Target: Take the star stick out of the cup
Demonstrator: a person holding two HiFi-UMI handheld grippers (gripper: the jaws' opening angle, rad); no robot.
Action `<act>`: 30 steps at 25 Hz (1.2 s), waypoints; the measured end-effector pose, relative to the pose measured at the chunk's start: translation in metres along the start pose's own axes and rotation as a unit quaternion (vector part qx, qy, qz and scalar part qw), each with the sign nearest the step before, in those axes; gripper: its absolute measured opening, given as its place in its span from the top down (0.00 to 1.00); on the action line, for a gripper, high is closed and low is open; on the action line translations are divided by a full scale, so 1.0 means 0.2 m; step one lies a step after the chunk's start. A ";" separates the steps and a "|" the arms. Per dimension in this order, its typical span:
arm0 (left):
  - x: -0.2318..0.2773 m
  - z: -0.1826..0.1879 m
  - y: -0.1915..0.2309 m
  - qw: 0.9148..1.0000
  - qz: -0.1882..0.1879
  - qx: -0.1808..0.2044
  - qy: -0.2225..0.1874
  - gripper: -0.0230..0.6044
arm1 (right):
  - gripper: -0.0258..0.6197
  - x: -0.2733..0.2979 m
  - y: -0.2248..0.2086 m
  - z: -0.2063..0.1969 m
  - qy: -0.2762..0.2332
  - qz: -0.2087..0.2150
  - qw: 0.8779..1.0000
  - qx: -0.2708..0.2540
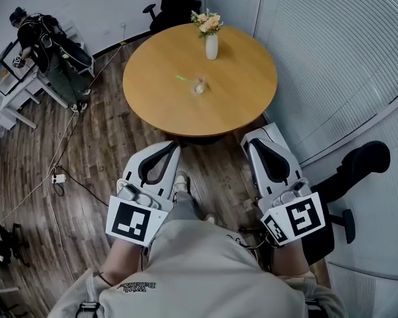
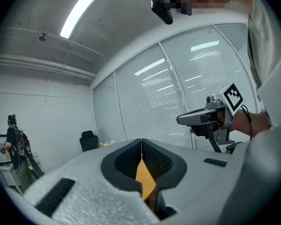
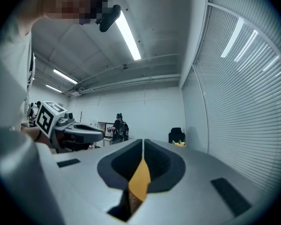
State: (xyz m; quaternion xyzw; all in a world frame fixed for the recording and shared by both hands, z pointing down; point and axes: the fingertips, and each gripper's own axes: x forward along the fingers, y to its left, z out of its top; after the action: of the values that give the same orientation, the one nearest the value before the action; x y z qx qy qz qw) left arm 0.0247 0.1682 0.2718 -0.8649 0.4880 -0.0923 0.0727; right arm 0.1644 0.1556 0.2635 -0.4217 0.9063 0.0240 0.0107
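A small clear cup [image 1: 199, 86] stands near the middle of the round wooden table [image 1: 239, 98]. A thin green star stick [image 1: 183, 78] leans out of it to the left. My left gripper [image 1: 173, 146] and right gripper [image 1: 251, 138] are held low near my body, short of the table's near edge and far from the cup. Both point at the table. In the left gripper view the jaws [image 2: 141, 142] meet with nothing between them. The right gripper view shows its jaws [image 3: 143, 142] likewise closed and empty. The cup is hidden in both gripper views.
A white vase of flowers [image 1: 211, 44] stands at the table's far side. A person [image 1: 43, 42] stands at desks at the back left. A black chair [image 1: 358, 167] is at my right beside the blinds, and cables [image 1: 60, 176] lie on the wood floor.
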 end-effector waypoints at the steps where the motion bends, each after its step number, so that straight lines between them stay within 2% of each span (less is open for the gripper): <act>1: 0.01 0.00 0.01 1.000 -0.001 0.002 -0.001 0.93 | 0.91 0.00 -0.01 0.00 0.000 -0.004 1.000 0.000; 10: 0.07 -0.05 0.13 1.000 0.004 0.003 0.009 0.93 | 0.91 0.13 -0.08 -0.03 0.002 -0.011 1.000 0.004; 14: 0.14 -0.05 0.22 1.000 0.008 0.000 -0.004 0.93 | 0.91 0.25 -0.10 -0.05 0.006 -0.008 1.000 0.001; 22: 0.40 -0.10 0.44 1.000 -0.005 0.002 0.001 0.93 | 0.91 0.52 -0.26 -0.09 0.010 -0.014 1.000 0.000; 27: 0.57 -0.15 0.60 1.000 -0.021 -0.006 0.013 0.93 | 0.91 0.72 -0.31 -0.08 0.025 -0.033 0.998 -0.056; 30: 0.66 -0.17 0.73 1.000 -0.026 -0.008 0.016 0.93 | 0.91 0.88 -0.34 -0.08 0.031 -0.035 0.997 -0.061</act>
State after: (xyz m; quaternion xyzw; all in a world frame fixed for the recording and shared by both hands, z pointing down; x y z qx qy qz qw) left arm -0.0383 -0.0209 0.2848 -0.8762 0.4674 -0.1038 0.0552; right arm 0.1042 -0.0231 0.2695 -0.4533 0.8879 0.0657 -0.0422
